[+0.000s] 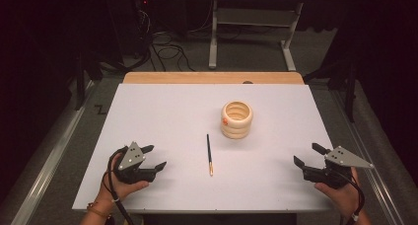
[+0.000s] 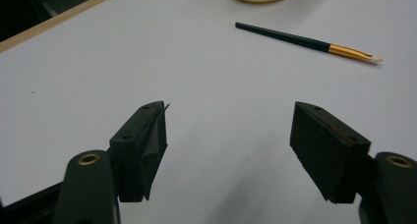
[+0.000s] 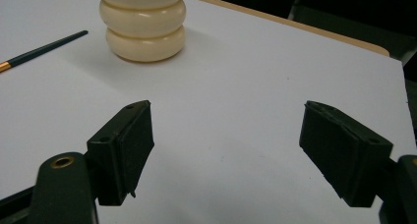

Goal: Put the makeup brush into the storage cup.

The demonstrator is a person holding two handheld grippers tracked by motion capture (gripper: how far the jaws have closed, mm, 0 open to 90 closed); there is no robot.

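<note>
A thin paintbrush [image 1: 209, 153] with a dark handle, gold ferrule and pale tip lies on the white table [image 1: 162, 116], near the middle front. Behind it to the right stands a cream ribbed holder [image 1: 236, 119], round and hollow. My left gripper [image 1: 154, 157] rests at the front left, jaws wide open and empty, aimed toward the brush [image 2: 305, 41]. My right gripper [image 1: 308, 155] rests at the front right, open and empty as well. The right gripper view has the holder [image 3: 141, 25] ahead on the left and the brush handle [image 3: 44, 49] at the left edge.
The white sheet covers a wooden tabletop whose back edge [image 1: 212, 77] shows. Beyond the table stand a grey metal frame [image 1: 251, 32] and loose cables [image 1: 167, 50] on the floor. A rail [image 1: 44, 161] runs along the left side.
</note>
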